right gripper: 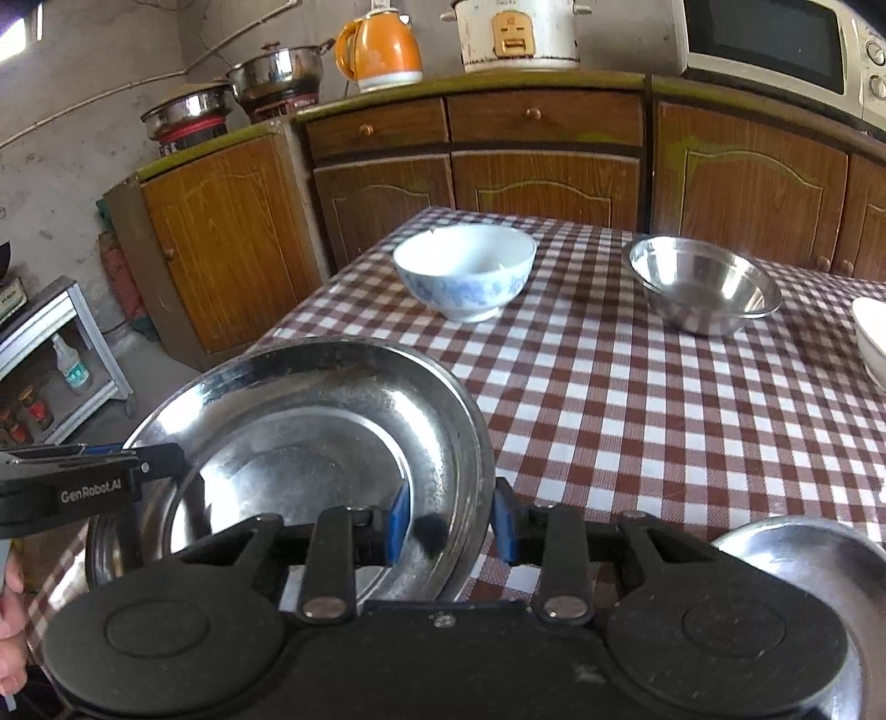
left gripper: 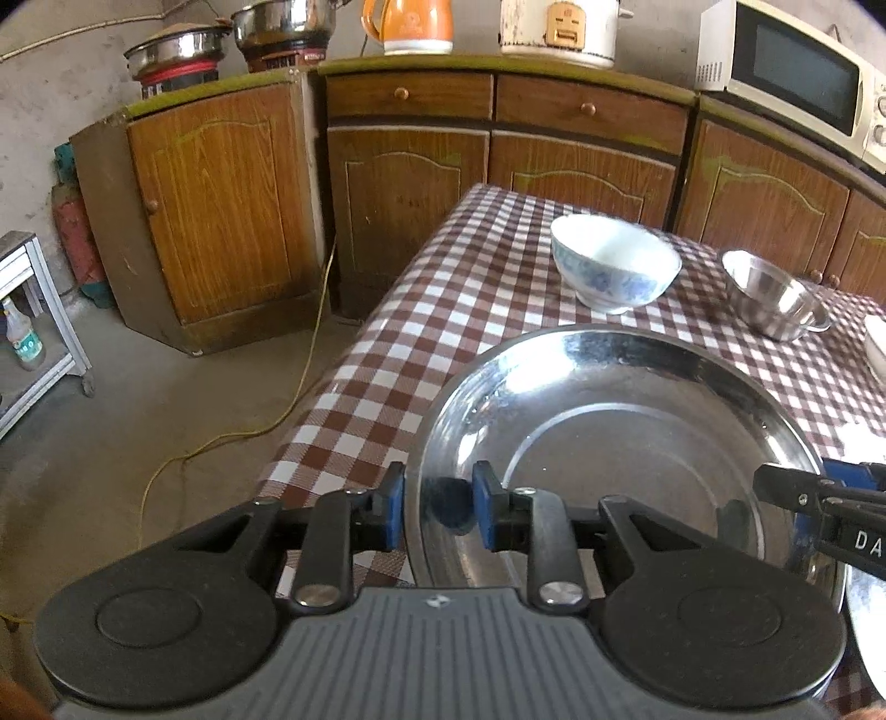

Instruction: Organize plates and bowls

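Observation:
A large steel plate (left gripper: pixel 626 443) (right gripper: pixel 310 437) sits at the near left part of the checked table (left gripper: pixel 443 310). My left gripper (left gripper: pixel 437 507) straddles its left rim, jaws a little apart around the rim. My right gripper (right gripper: pixel 451 523) straddles its right rim the same way. Each gripper shows at the edge of the other's view: the right gripper (left gripper: pixel 830 498) and the left gripper (right gripper: pixel 111 471). A white and blue bowl (left gripper: pixel 612 260) (right gripper: pixel 465 271) and a small steel bowl (left gripper: pixel 775 299) (right gripper: pixel 703 291) stand farther back.
A second steel plate (right gripper: pixel 819 565) lies at the near right. A white dish (right gripper: pixel 872 332) sits at the right edge. Wooden cabinets (left gripper: pixel 221 210) with pots, an orange kettle (right gripper: pixel 382 52), a rice cooker and a microwave stand behind. A yellow cord runs over the floor.

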`<state>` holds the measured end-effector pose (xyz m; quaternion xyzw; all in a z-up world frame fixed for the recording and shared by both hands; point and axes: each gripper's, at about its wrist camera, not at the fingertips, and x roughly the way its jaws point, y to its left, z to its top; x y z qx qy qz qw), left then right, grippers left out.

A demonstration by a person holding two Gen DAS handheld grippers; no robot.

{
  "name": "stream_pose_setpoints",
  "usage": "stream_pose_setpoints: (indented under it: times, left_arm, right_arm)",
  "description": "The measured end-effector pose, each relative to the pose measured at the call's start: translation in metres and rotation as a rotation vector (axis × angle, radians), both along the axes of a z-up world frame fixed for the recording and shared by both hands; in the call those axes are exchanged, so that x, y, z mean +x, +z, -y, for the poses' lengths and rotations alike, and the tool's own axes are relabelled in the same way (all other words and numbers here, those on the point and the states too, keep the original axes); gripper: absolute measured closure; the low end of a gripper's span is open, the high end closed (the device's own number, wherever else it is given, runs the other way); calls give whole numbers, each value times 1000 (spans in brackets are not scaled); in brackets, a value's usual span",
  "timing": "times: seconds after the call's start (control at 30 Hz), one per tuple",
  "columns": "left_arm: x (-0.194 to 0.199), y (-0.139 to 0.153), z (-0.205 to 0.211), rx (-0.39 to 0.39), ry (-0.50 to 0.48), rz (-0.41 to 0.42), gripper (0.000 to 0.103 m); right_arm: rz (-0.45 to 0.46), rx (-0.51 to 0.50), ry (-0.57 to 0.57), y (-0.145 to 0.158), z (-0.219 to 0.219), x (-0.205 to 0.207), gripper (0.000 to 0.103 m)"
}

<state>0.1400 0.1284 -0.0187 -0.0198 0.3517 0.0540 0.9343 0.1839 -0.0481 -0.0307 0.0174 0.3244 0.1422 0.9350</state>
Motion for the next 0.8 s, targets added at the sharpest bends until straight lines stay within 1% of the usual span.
stream_pose_setpoints:
  times: [0.37, 0.8]
  left_arm:
    - [-19, 23, 6, 1, 2, 40, 76]
    - [-34, 37, 9, 3, 4, 62, 76]
  right_arm:
    - [42, 14, 3, 25, 8, -21, 63]
    - [70, 25, 10, 43, 14, -41, 63]
